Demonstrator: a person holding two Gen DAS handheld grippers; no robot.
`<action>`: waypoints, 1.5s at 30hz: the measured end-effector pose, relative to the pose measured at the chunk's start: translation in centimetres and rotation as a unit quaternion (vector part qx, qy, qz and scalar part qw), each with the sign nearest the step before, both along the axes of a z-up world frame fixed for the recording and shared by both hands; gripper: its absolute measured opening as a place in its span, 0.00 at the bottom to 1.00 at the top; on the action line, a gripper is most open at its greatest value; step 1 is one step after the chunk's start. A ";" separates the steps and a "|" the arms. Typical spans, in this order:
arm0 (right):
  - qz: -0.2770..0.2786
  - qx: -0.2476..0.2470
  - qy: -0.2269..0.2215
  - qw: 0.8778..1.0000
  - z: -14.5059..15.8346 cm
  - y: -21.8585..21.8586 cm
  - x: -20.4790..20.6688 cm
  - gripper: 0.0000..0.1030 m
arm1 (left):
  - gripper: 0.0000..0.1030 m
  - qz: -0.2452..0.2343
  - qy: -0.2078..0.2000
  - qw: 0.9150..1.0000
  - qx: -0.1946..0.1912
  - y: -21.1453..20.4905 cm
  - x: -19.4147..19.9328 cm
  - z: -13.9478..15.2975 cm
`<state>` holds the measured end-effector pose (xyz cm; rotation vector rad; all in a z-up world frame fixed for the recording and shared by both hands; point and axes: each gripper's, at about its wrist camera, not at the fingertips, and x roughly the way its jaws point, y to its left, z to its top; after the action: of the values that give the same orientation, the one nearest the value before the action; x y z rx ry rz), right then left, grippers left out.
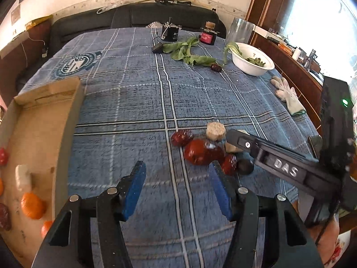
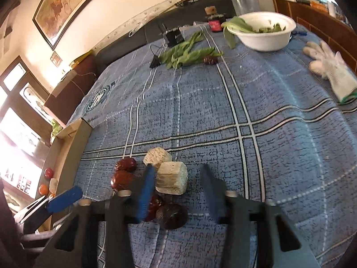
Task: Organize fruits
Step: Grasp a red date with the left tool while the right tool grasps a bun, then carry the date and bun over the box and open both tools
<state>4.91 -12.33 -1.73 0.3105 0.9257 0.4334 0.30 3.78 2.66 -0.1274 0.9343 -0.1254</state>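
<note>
A cluster of fruits lies on the blue plaid cloth: a large red fruit, a wrinkled red date, another date, a dark round fruit and two beige corn-like chunks. My left gripper is open and empty, just short of the cluster. My right gripper is open over the cluster, its jaws either side of a beige chunk, with the dark fruit below. A cardboard tray at left holds oranges, dates and a white piece.
A white bowl with greens stands at the back right, leafy greens and one lone date beside it. A white glove lies at the right edge. A red jar and a black device stand at the far edge.
</note>
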 end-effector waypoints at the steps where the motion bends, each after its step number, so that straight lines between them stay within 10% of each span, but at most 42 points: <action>1: 0.006 0.012 0.003 1.000 0.0 -0.1 0.0 0.29 | 0.56 0.001 0.001 1.000 -0.005 0.0 0.3 -0.2; 11: -0.041 0.041 -0.007 0.998 0.5 -3.5 -0.5 0.29 | 0.56 -0.014 0.016 0.999 -0.030 -2.0 3.3 -1.9; 14: -0.044 0.048 -0.006 0.998 0.5 -3.7 -0.3 0.29 | 0.30 -0.019 0.008 1.000 -0.015 -2.9 3.2 -2.2; 18: -0.043 0.046 -0.009 0.998 0.5 -3.6 -0.3 0.29 | 0.26 -0.018 0.007 0.999 -0.032 -2.7 2.8 -2.1; 28: -0.047 0.016 -0.054 0.997 1.7 -2.7 -1.6 0.29 | 0.27 0.037 -0.035 0.997 -0.060 4.4 -4.0 3.6; 37: 0.040 0.007 -0.069 0.997 4.9 4.5 -6.0 0.30 | 0.27 0.155 -0.041 0.987 0.001 16.9 -9.2 4.8; 45: 0.173 -0.011 -0.059 0.983 6.5 17.4 -7.5 0.30 | 0.27 0.157 -0.014 0.987 0.019 22.4 -5.1 4.8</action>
<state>-2.60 5.04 4.72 0.1006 0.8696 0.7533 -4.81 26.16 7.49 -0.2355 0.8765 0.1823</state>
